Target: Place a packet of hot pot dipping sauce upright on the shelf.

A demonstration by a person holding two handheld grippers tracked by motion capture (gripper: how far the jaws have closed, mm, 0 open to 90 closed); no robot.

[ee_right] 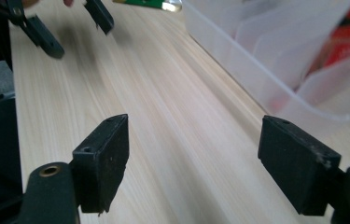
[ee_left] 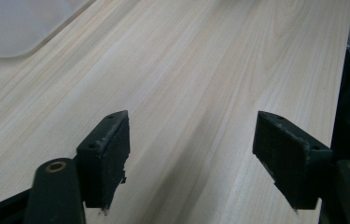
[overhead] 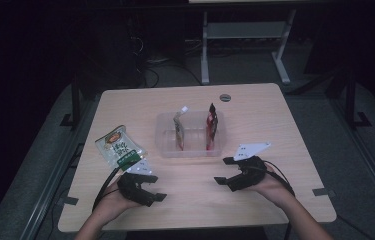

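A pale wood table stands in a dark room, bare between both grippers and its near edge. The left gripper and right gripper hold their jaws apart with nothing between them. The green packet lies just behind the left jaws; the clear bin sits beyond both.

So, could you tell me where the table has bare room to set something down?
Bare: the table right of the clear bin and the strip behind it. Crowded: front left, with the snack bag and left gripper.
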